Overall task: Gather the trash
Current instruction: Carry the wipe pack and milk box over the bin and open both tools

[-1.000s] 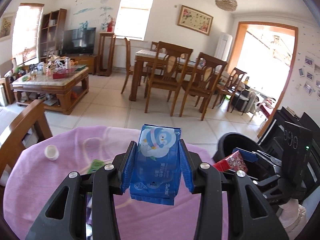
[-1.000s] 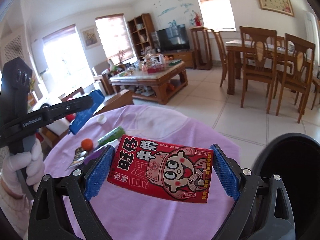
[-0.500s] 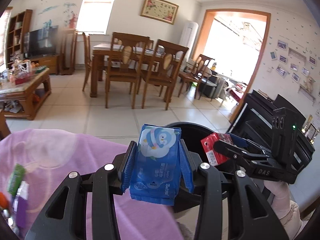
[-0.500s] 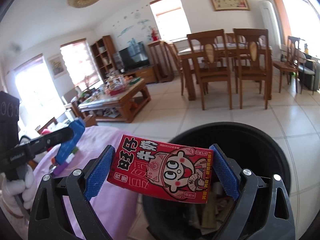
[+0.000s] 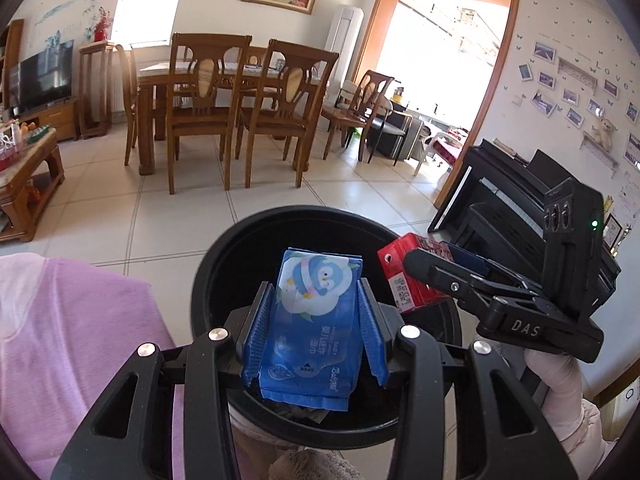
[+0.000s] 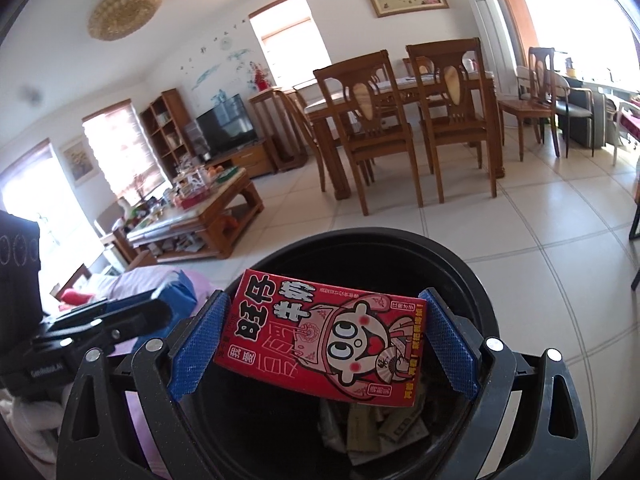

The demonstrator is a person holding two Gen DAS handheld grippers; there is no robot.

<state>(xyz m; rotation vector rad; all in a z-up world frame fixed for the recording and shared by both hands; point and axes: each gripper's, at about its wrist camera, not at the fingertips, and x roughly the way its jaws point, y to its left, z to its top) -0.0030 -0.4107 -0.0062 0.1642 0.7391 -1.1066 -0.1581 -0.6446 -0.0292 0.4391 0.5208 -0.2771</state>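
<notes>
Two pieces of trash hang over the open mouth of a black bin [image 5: 224,256], each gripped in its own tool. The left tool [image 5: 314,336] is clamped on a blue wet-wipe pack [image 5: 312,320] with a penguin print, its blue pads pressing both long sides, and the pack stands upright above the bin's near rim. The right tool [image 6: 324,344] grips a red milk carton [image 6: 320,340] by its two ends, holding it flat and crosswise over the bin's dark inside, where crumpled paper scraps [image 6: 372,432] lie at the bottom. In the left view the carton sits just beside the pack, to its right, apart from it. A gloved hand [image 5: 556,376] holds the right tool. A surface under a pink cloth [image 5: 72,340] lies left of the bin, which stands on a tiled floor [image 6: 540,280].
</notes>
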